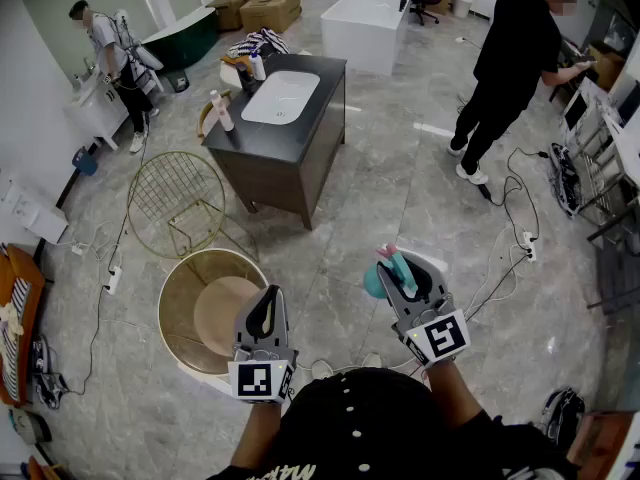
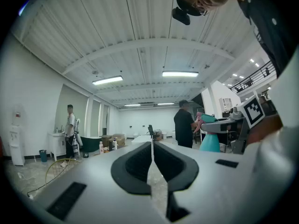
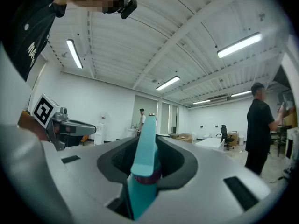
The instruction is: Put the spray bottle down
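A teal spray bottle with a pink trigger sits upright between the jaws of my right gripper, which is shut on its neck. In the right gripper view the bottle's teal head fills the gap between the dark pads. My left gripper hangs level at the lower left over the floor, shut and empty; its jaws meet in a thin line. The left gripper view also catches the bottle off to the right. Both grippers are held close in front of my body.
A black vanity cabinet with a white basin and bottles stands ahead. A gold wire chair and a round gold-rimmed tub are at the left. A person in black stands at the right, another far left. Cables cross the floor.
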